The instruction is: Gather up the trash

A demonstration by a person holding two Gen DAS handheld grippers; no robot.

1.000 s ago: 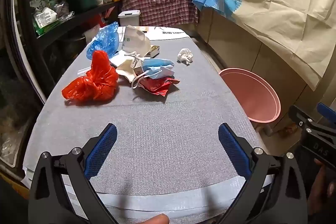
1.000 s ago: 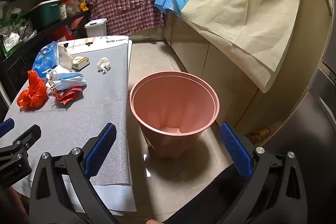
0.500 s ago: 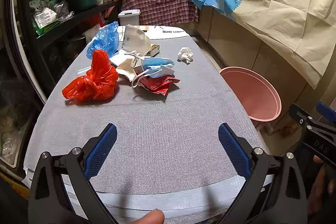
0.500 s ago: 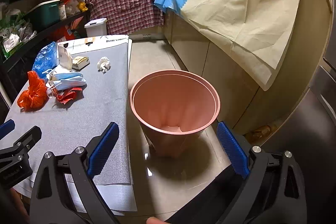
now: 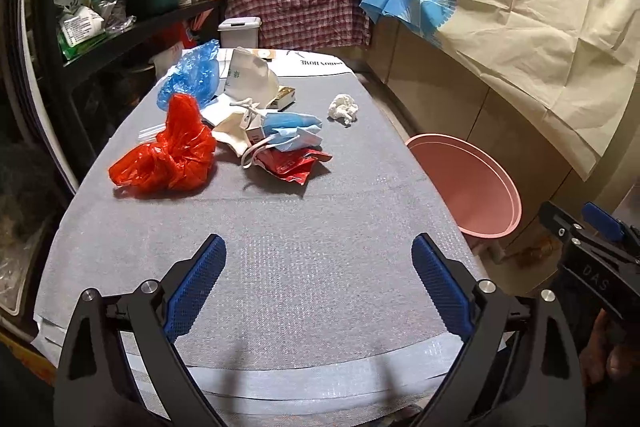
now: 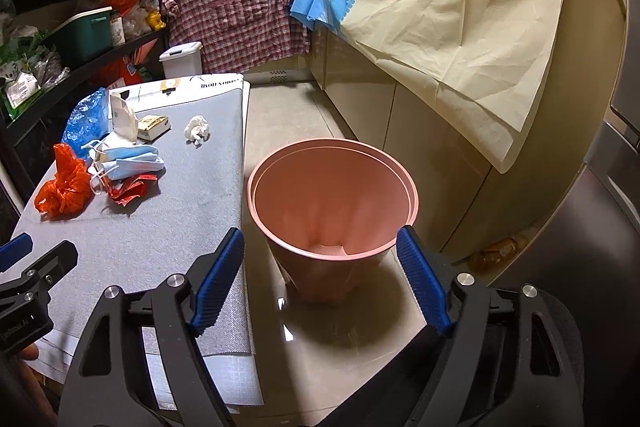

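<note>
Trash lies on the grey table [image 5: 280,247]: a red plastic bag [image 5: 168,155], a blue plastic bag [image 5: 192,75], a blue face mask [image 5: 292,131], a red wrapper [image 5: 292,165], a white mask [image 5: 248,79] and a crumpled white tissue [image 5: 343,108]. A pink bin [image 6: 332,203] stands on the floor to the table's right. My left gripper [image 5: 318,283] is open and empty above the near table end. My right gripper [image 6: 320,279] is open and empty above the bin's near rim. The trash also shows in the right wrist view, red bag [image 6: 64,187] nearest.
Dark shelves [image 5: 100,7] full of goods stand along the table's left side. Cabinets draped in cream cloth [image 5: 520,39] run along the right. A small white lidded bin [image 5: 239,33] stands beyond the table's far end. A small box [image 5: 285,97] lies among the trash.
My right gripper has narrowed its opening and shifted slightly forward toward the bin. The left gripper has hardly moved.
</note>
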